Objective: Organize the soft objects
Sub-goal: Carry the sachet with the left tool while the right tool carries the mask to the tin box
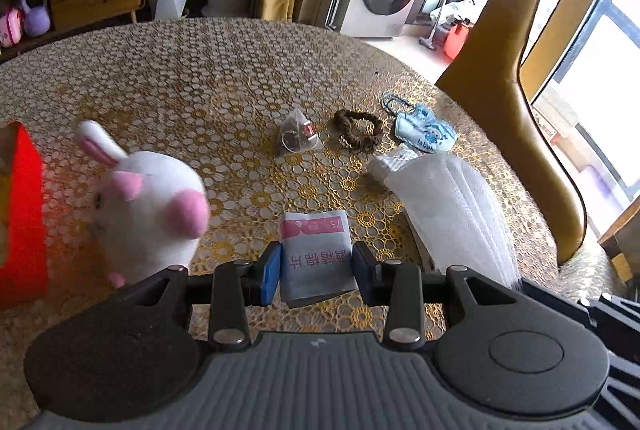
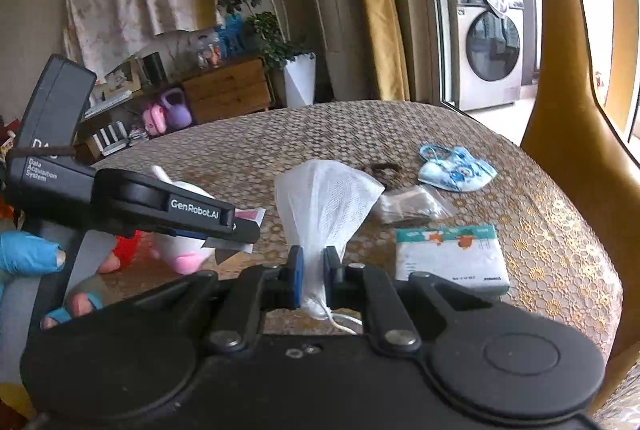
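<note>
White gauze mask pinched in the right gripper [image 2: 313, 280]; alcohol-wipe sachet [image 1: 316, 258] pinched in the left gripper [image 1: 316, 266].

Right gripper: blue pads pressed together on the gathered lower end of the white mask [image 2: 326, 202], which fans out above the jaws, clear of the table [image 2: 560, 230]. Left gripper: blue pads set against both side edges of the flat grey-and-pink sachet, which shows lifted off the lace tablecloth in the right wrist view. Plush rabbit [image 1: 148, 206] sits on the table just beside the red box [image 1: 24, 214] at far left. Across the table lie a pyramid tea bag [image 1: 298, 134], a brown scrunchie [image 1: 358, 128], a blue printed child's mask [image 1: 426, 130] and a tissue pack [image 2: 450, 256].
</note>
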`<state>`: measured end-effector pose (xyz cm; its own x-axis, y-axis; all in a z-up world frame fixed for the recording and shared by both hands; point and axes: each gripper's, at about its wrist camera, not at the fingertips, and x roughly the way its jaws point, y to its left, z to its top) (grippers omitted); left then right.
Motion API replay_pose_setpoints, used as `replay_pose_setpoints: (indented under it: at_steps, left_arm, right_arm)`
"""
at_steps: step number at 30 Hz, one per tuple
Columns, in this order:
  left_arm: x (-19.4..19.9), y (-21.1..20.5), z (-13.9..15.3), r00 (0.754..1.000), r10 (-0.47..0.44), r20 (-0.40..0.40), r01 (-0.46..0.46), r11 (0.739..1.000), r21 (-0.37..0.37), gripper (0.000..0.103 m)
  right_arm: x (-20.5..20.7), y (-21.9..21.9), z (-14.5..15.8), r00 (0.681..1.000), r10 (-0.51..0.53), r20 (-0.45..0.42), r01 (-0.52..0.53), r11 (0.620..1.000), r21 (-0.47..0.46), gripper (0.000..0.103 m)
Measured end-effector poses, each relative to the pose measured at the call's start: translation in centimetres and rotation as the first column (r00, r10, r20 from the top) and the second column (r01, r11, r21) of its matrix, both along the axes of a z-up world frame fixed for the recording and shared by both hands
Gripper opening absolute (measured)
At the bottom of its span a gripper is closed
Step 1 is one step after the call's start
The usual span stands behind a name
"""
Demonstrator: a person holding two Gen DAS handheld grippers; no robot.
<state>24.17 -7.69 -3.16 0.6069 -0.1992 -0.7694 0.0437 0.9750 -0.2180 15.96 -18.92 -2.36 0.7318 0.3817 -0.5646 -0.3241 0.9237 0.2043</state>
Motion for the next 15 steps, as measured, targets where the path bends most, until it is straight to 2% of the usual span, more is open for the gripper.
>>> replay_pose_setpoints:
  at_steps: [8, 15]
  left_arm:
    - [-3.1, 3.4, 3.2, 0.999, -0.007, 0.037, 0.007, 1.000, -0.005, 0.037]
    - [-5.3, 7.6, 5.3, 0.998, 0.030, 0.058, -0.029, 0.999, -0.014, 0.038]
  right_arm:
    - [-1.5, 2.3, 3.0, 0.998, 0.052, 0.026, -0.052, 0.998, 0.029, 0.010]
    - [-1.8, 5.9, 4.8, 0.992, 0.122, 0.039, -0.124, 0.991, 0.044, 0.010]
